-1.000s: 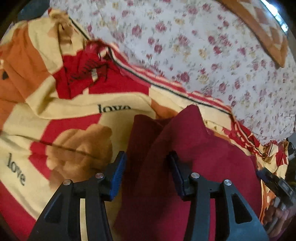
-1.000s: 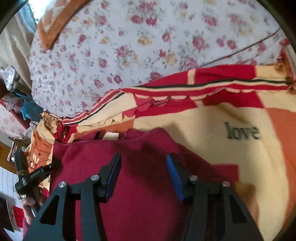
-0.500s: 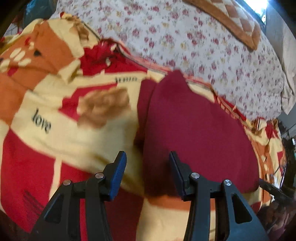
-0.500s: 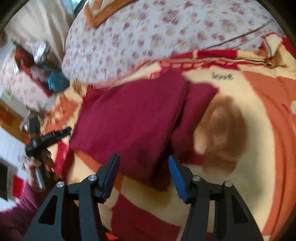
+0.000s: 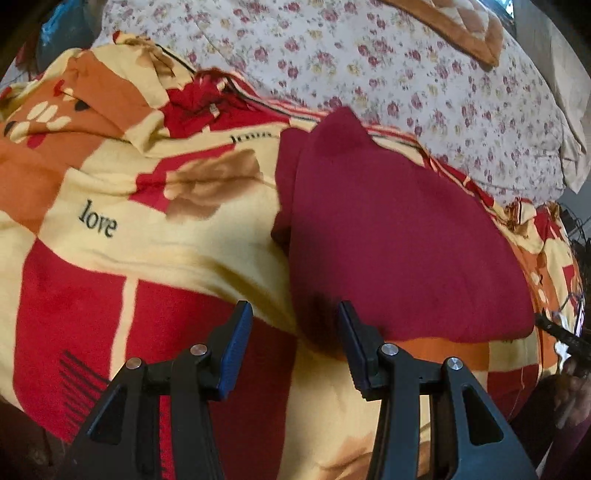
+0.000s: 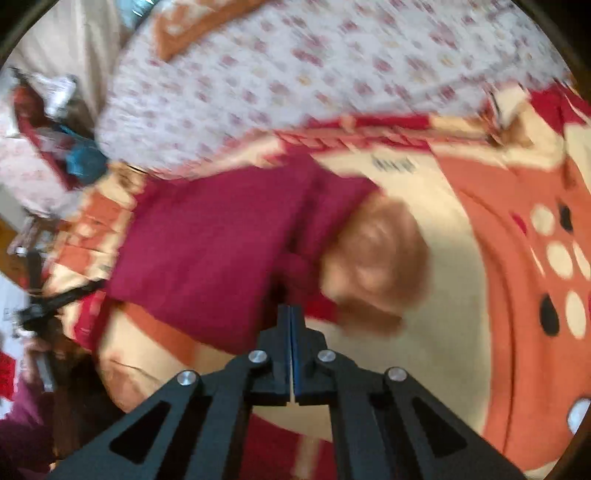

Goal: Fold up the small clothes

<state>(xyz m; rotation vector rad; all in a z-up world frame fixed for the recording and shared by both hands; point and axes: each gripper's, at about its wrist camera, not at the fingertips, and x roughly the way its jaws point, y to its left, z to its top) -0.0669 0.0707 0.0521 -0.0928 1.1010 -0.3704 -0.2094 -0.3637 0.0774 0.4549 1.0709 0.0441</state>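
Observation:
A folded dark red garment [image 5: 391,236] lies flat on the patterned blanket [image 5: 155,251]. It also shows in the blurred right wrist view [image 6: 221,247]. My left gripper [image 5: 295,332] is open and empty, raised above the garment's near left corner. My right gripper [image 6: 291,325] is shut with its pads pressed together, just in front of the garment's near edge. It holds nothing that I can see.
A floral sheet [image 5: 406,66] covers the bed behind the blanket. An orange-trimmed pillow [image 5: 458,26] lies at the back. Clutter [image 6: 55,122] sits off the bed's left side in the right wrist view.
Both grippers have pulled back and up from the garment, which now lies folded on the blanket. My right gripper has closed from open. My left gripper stays open.

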